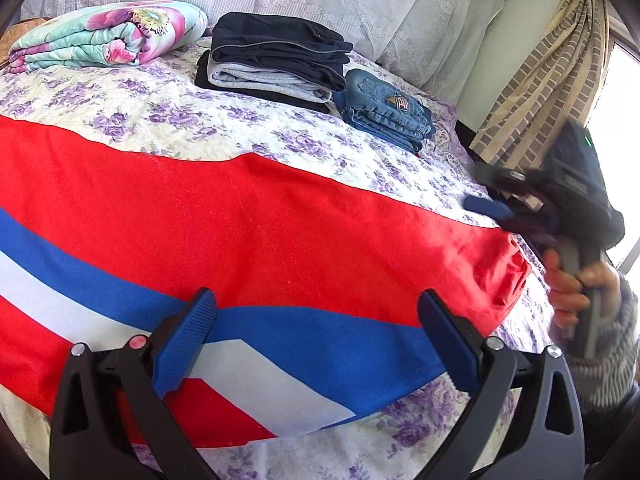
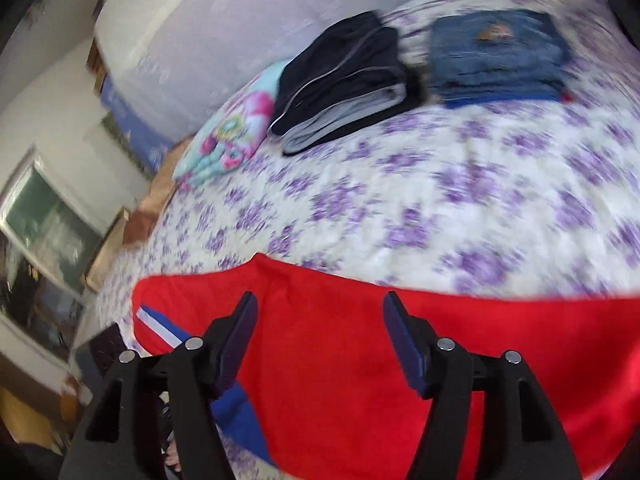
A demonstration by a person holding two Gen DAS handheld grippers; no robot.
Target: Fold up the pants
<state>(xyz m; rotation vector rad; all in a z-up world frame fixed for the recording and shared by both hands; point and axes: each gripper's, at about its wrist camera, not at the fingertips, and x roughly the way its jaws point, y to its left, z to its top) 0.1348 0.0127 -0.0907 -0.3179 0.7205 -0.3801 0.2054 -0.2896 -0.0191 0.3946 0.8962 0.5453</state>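
Note:
Red pants [image 1: 256,216] with blue and white side stripes lie flat across the floral bedspread [image 1: 180,120]. My left gripper [image 1: 316,304] is open just above the striped part of the pants, holding nothing. The right gripper [image 1: 492,210] shows in the left wrist view at the pants' right end, held by a hand; its jaws there are blurred. In the right wrist view the red pants [image 2: 360,360] fill the lower frame and my right gripper [image 2: 320,308] is open over them, empty.
A stack of folded dark and grey pants [image 1: 276,60] and folded jeans [image 1: 388,112] lie at the far side of the bed. A folded floral quilt [image 1: 108,36] lies far left. A curtain [image 1: 540,76] and window are at the right.

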